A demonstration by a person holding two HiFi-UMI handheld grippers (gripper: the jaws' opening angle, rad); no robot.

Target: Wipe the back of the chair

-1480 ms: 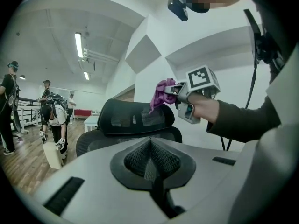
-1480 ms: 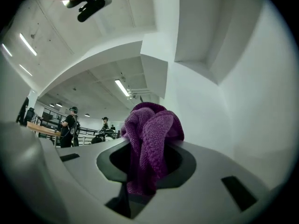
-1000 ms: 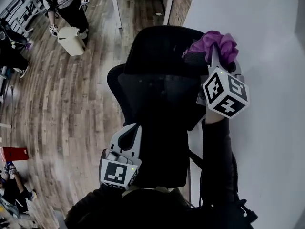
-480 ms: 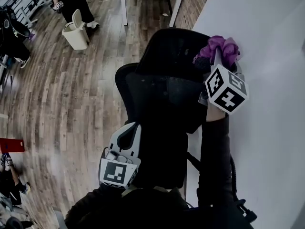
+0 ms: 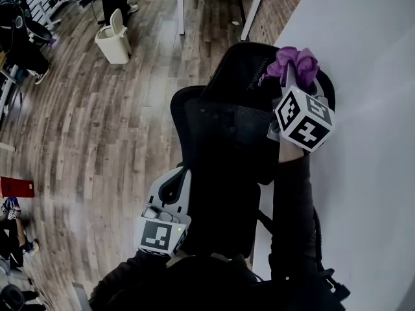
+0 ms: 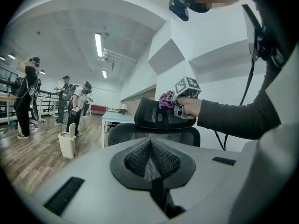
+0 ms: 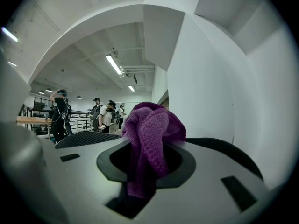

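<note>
Well, L gripper [image 5: 174, 185] sits low beside chair [image 5: 227, 141] back, jaws together, empty. R gripper [image 5: 293, 80] pinches purple cloth [image 5: 296, 61] atop headrest, its tips hidden under cloth from above. Wood floor [image 5: 97, 122] left, white wall [image 5: 369, 109] right.

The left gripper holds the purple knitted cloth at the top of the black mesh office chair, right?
No, the right gripper holds the purple knitted cloth at the top of the black mesh office chair; the right gripper view shows it.
</note>
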